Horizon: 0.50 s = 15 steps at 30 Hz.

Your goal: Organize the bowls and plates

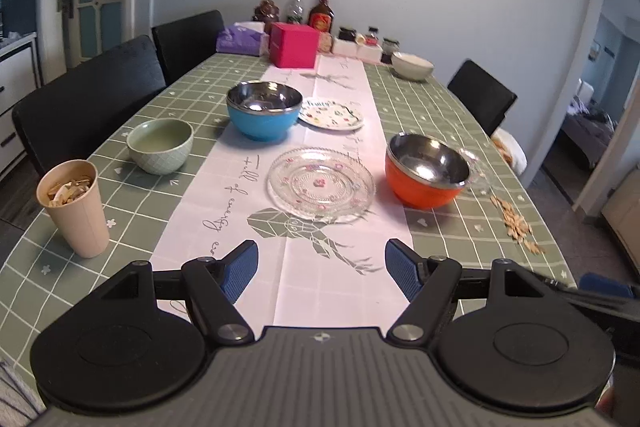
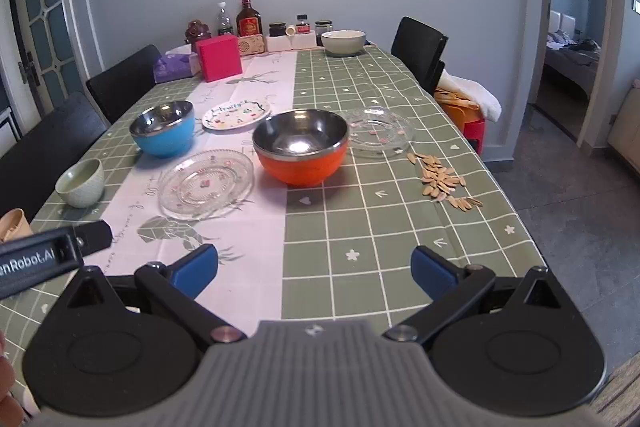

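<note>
Blue-padded, my left gripper (image 1: pixel 321 269) and right gripper (image 2: pixel 314 269) hover spread wide and empty above the surface (image 2: pixel 360 227). Beyond stand a glass plate (image 1: pixel 321 184) beside the orange bowl (image 2: pixel 300 151); farther, a blue bowl (image 1: pixel 264 115) and printed plate (image 1: pixel 331 113).

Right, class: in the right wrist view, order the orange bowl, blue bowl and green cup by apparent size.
1. Orange bowl
2. Blue bowl
3. Green cup
The orange bowl sits nearer, so its lead over the blue is unsure.
</note>
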{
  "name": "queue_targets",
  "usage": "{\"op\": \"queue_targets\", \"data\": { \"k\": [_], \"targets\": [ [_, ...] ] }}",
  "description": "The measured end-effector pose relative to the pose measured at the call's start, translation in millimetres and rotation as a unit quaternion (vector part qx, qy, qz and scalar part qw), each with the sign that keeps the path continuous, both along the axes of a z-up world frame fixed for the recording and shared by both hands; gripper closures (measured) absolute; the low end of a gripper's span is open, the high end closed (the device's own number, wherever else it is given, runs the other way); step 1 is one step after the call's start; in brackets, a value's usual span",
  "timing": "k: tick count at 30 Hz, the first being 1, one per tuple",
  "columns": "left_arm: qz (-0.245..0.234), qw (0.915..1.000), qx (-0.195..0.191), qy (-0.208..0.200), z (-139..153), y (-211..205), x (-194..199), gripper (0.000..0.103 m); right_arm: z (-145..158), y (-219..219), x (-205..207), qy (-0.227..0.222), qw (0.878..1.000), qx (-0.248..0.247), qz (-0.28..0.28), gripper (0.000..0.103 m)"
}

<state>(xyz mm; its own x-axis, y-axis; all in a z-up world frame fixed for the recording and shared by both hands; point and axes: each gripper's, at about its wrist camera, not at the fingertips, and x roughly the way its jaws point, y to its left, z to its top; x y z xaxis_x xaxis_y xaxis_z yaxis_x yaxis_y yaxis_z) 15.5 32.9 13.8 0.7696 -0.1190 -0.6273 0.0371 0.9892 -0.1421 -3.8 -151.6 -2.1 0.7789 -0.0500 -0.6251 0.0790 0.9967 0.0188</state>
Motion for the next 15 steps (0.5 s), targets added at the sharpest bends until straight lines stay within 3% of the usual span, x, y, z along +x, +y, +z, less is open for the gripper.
{"op": "queue_targets", "data": {
  "k": [4, 8, 11, 15],
  "targets": [
    [-0.043, 0.9991, 0.006, 0.006, 7.5, -6.4, 14.8, 0.018, 9.5, -2.1, 10.5, 0.011, 0.999, 0.025, 0.03, 0.002],
    [-0.073, 0.9969, -0.019, 0.023, 15.7, -11.4, 47.1, 0.018, 16.6, -14.7, 43.0, 0.064, 0.994, 0.072, 0.053, 0.003],
    [-0.108, 0.9934, -0.035, 0.017, 17.8, -19.4, 73.8, 0.017, 17.8, -37.8, 77.1, 0.105, 0.983, 0.146, 0.03, 0.003],
    [-0.118, 0.9919, -0.045, -0.008, 14.3, -34.6, 112.9, 0.017, 12.3, -66.3, 129.5, 0.132, 0.973, 0.185, -0.028, 0.003]
  ]
}}
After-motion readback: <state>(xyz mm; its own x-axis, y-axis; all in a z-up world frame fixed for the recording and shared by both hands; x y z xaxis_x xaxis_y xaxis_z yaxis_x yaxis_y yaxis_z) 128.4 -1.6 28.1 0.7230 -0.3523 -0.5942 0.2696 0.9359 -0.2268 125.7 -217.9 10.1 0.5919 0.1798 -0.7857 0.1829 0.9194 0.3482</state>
